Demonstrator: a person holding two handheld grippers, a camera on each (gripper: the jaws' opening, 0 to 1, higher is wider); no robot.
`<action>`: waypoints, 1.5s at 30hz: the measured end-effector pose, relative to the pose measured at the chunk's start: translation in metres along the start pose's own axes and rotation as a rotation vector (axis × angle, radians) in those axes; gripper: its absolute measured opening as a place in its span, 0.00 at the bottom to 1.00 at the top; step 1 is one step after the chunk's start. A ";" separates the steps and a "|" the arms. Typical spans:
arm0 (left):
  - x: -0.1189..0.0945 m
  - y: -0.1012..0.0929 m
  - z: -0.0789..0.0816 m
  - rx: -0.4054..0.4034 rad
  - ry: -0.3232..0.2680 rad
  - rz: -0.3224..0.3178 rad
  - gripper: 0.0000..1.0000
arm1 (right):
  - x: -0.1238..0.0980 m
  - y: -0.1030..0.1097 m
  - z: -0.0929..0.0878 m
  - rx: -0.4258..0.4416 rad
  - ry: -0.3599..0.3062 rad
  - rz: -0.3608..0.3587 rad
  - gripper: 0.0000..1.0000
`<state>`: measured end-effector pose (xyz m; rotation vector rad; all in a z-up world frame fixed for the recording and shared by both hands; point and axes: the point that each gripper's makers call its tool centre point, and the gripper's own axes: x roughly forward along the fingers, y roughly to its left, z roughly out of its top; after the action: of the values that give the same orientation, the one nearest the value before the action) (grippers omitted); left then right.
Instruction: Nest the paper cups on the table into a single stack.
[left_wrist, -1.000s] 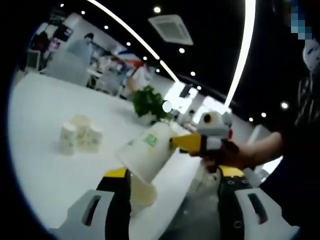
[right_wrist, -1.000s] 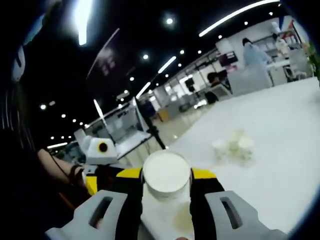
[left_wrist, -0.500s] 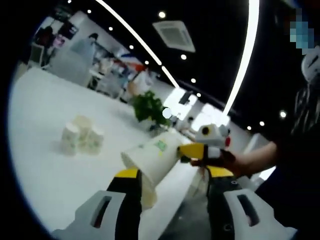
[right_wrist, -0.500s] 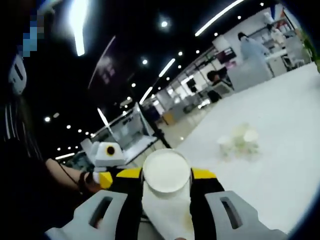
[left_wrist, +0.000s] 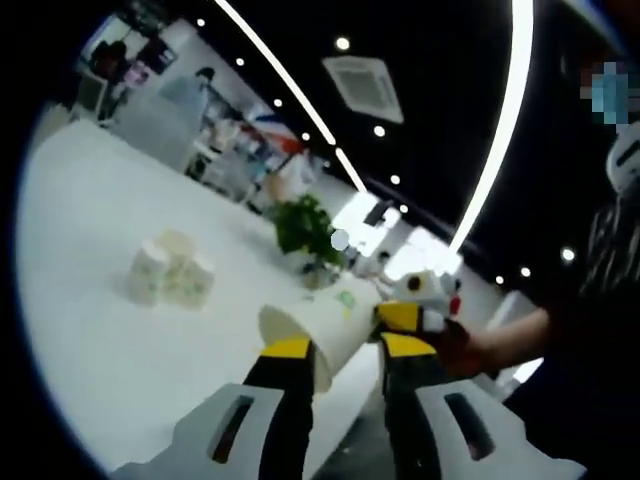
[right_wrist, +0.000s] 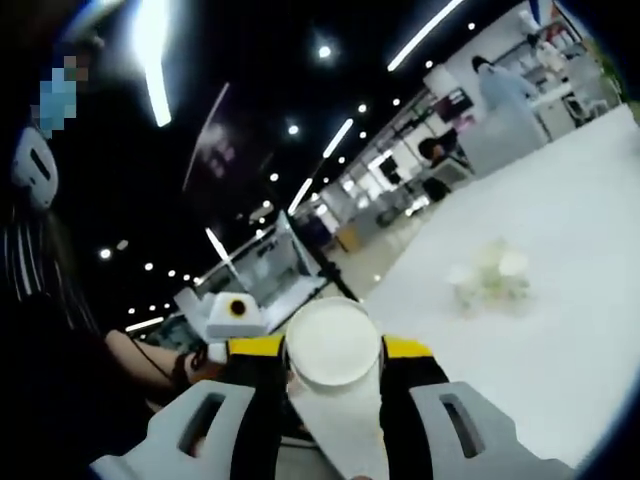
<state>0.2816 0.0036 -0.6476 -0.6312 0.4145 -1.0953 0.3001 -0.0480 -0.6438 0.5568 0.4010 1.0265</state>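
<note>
The right hand-held gripper (right_wrist: 333, 375) was clamped on one paper cup (right_wrist: 333, 350); the left hand-held gripper (left_wrist: 345, 355) closed around it. Beyond, a cluster of cups (left_wrist: 170, 270) remained unstacked on the counter (left_wrist: 90, 330).

I'm seeing my left gripper (left_wrist: 340, 365): grey slotted jaw bodies, black arms, yellow tips. Right gripper (right_wrist: 332, 365) matches, same grey shells with oval slots, black arms, yellow caps. The person (right_wrist: 45, 330) wears dark clothing with thin pale stripes.
</note>
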 end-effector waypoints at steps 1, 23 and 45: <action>0.000 -0.001 0.000 0.001 0.000 -0.001 0.22 | 0.000 0.000 0.000 0.000 0.000 0.001 0.32; 0.000 -0.003 0.004 -0.071 0.009 -0.014 0.07 | -0.004 0.003 -0.001 0.094 -0.029 0.066 0.32; 0.005 -0.032 0.006 -0.144 0.056 -0.140 0.00 | -0.017 0.011 -0.001 0.228 -0.100 0.190 0.33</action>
<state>0.2654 -0.0090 -0.6217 -0.7667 0.5066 -1.2264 0.2839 -0.0582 -0.6374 0.8609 0.3838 1.1368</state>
